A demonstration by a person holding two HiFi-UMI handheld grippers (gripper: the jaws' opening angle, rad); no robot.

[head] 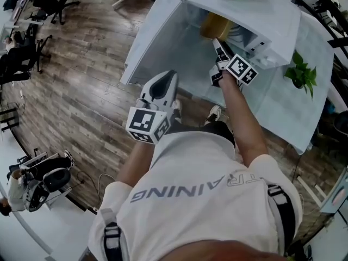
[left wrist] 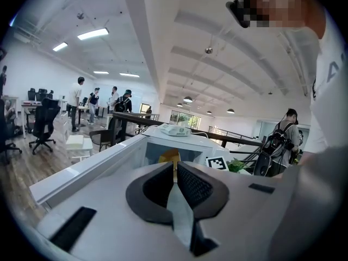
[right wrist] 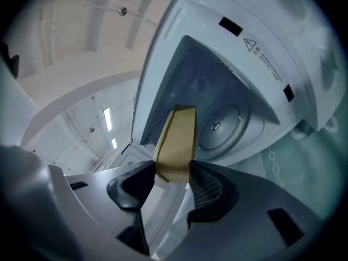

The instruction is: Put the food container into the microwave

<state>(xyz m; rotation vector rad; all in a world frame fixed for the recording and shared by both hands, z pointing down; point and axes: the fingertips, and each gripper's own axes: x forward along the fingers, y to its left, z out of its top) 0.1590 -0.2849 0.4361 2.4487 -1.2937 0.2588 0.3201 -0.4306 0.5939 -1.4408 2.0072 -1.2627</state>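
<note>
"Right gripper (right wrist: 173,173) first. What is it holding?"

"Its pads are clamped on the near edge of the food container (right wrist: 176,140), a tan box standing up from the jaws at 12 o'clock. The box is at the mouth of the microwave (right wrist: 261,64) or just inside, I can't tell which. The turntable (right wrist: 220,125) lies beyond it at 2 o'clock."

"How will the box handle?"

"It looks like thin card, so I judge it light but easy to crush. A firm pinch on the rim, where the wall should be stiffest, seems better than mid-panel. Held by one edge, it could sag or tip if it is full."

"And the left gripper (left wrist: 175,170)?"

"Its jaws are pressed together on nothing, short of the open door (head: 149,37), which is at 11 o'clock from it in the head view."

"What stays hidden?"

"Any lid, the contents, the box's far end — and whether its underside touches the cavity floor, since the pads and the box itself cover that."
</note>
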